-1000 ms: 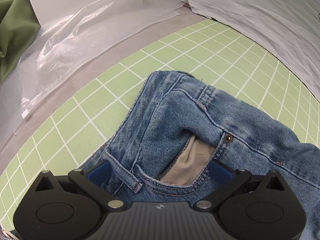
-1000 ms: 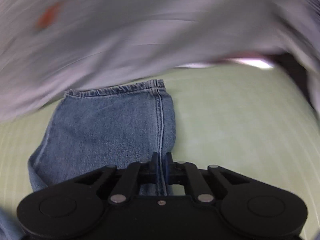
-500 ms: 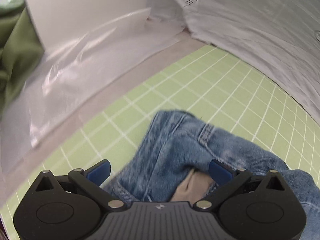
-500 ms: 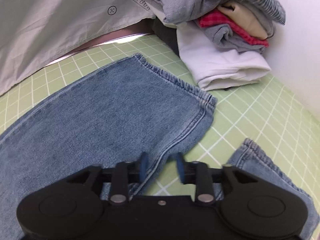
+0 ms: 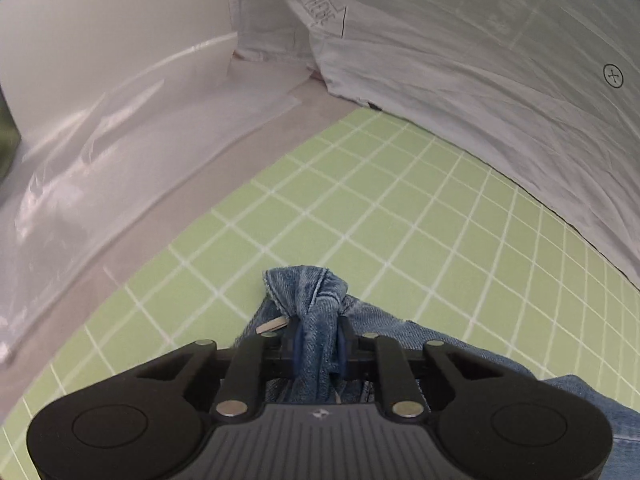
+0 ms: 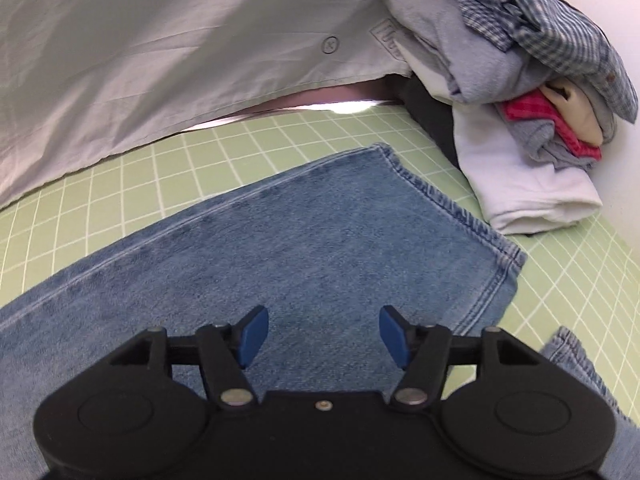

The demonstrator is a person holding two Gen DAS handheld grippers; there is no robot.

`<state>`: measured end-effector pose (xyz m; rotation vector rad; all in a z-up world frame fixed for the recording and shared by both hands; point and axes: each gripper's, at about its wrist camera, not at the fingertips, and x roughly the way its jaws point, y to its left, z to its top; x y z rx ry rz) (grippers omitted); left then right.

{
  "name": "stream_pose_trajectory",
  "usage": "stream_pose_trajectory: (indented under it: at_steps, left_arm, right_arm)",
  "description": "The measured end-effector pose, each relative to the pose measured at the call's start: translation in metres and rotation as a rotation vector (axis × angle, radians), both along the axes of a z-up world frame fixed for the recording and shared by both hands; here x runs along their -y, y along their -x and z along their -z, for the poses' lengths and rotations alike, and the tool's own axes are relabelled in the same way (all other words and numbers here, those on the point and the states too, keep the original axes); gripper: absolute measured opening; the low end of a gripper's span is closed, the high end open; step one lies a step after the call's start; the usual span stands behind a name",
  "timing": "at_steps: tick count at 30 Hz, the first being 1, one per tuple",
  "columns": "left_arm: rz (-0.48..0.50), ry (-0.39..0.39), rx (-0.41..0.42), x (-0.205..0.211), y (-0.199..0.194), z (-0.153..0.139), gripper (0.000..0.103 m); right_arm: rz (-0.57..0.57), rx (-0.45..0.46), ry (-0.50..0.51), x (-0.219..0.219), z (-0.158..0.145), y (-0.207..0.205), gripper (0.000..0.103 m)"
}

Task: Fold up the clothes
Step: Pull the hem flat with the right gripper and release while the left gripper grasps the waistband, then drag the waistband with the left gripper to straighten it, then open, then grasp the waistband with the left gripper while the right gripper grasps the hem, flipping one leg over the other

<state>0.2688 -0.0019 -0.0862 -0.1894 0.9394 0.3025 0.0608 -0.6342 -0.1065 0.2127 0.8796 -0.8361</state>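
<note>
Blue jeans lie on a green grid mat (image 5: 360,216). My left gripper (image 5: 318,344) is shut on a bunched part of the jeans (image 5: 316,292) near the waist, the denim sticking out beyond the fingertips. In the right wrist view a jeans leg (image 6: 304,240) lies flat, its hem toward the right. My right gripper (image 6: 322,336) is open just above this leg, holding nothing. A second hem (image 6: 572,352) shows at the lower right.
A pile of folded clothes (image 6: 532,92) sits at the mat's far right. A large white sheet (image 6: 160,48) drapes along the back edge, also in the left wrist view (image 5: 480,80). Clear plastic film (image 5: 100,152) lies left of the mat.
My left gripper has closed on the jeans' waist fabric and bunched it up. My right gripper has let go of the leg and opened wide.
</note>
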Motion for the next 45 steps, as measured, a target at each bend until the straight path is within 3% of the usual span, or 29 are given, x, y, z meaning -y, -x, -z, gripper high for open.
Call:
stream_pose_trajectory:
  at_steps: [5,6,8,12,13,20,28,31,36,39,43,45]
  left_arm:
    - [-0.083,0.019,0.023,-0.028,-0.037,-0.003,0.019]
    - [-0.073,0.018,0.015,-0.031,-0.043,-0.005,0.024]
    - [-0.067,0.019,0.011,-0.031,-0.045,-0.013,0.036]
    - [-0.016,0.018,0.057,-0.023,-0.016,-0.032,0.088]
    - [-0.005,0.016,0.068,-0.021,-0.004,-0.036,0.092]
    - [-0.032,0.040,0.002,-0.015,0.112,-0.042,0.092]
    - [-0.163,0.128,-0.062,-0.030,0.229,-0.029,0.093]
    - [-0.177,0.127,-0.088,-0.035,0.247,-0.019,0.093]
    - [-0.231,0.217,-0.087,-0.047,0.258,-0.006,0.093]
    - [-0.223,0.212,-0.076,-0.050,0.255,-0.004,0.091]
    - [-0.225,0.220,-0.081,-0.056,0.245,-0.001,0.072]
    - [-0.224,0.214,-0.084,-0.057,0.240,-0.002,0.069]
  right_arm:
    - [-0.015,-0.007,0.020,0.003,-0.005,0.000,0.060]
    - [-0.018,-0.008,0.024,0.003,-0.006,0.001,0.060]
    - [-0.015,-0.006,0.021,0.004,-0.007,0.002,0.060]
    - [-0.009,0.004,0.007,-0.003,-0.010,0.010,0.065]
    - [-0.008,0.006,0.003,-0.007,-0.011,0.013,0.066]
    - [-0.043,0.035,-0.072,-0.047,-0.013,0.047,0.075]
    - [-0.108,0.018,-0.136,-0.099,-0.009,0.105,0.080]
    - [-0.113,-0.006,-0.164,-0.113,-0.003,0.126,0.080]
    - [-0.127,-0.035,-0.181,-0.130,0.002,0.155,0.081]
    - [-0.127,-0.040,-0.189,-0.138,0.002,0.168,0.081]
    - [-0.117,-0.040,-0.198,-0.144,0.001,0.187,0.083]
    - [-0.098,-0.043,-0.201,-0.143,0.002,0.198,0.084]
